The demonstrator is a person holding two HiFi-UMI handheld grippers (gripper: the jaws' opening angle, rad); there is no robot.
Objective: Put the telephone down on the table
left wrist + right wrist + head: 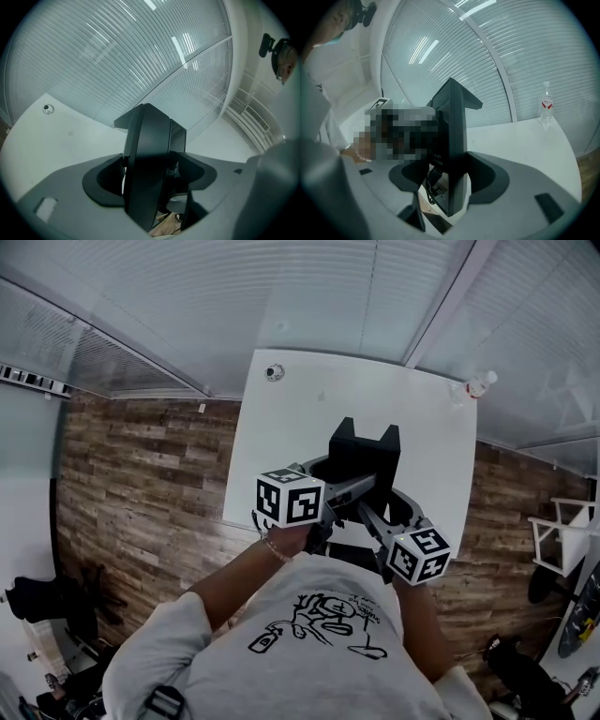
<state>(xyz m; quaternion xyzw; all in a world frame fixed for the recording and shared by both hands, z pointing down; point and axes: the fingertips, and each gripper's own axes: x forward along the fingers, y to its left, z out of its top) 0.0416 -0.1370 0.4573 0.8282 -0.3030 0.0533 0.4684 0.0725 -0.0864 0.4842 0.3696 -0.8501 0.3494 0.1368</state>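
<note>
- My left tongs [149, 176] are pinching the black telephone [150, 150], with a jaw pressed against each flank.
- My right tongs [451, 180] are clamped on the same telephone from the other side. A thin dark cord [430, 183] loops at the telephone's lower end.
- The telephone stands upright on its edge between the two tongs, over the near part of the white surface [281, 437]. Wood floor [141, 484] shows under its bottom end, and I cannot tell whether it touches the surface.
- A small round object [274, 372] lies at the far left corner of the surface.
- A clear bottle [478, 383] stands upright at the far right corner, well apart from the telephone.
- Pale blinds [328, 287] run behind the surface.
</note>
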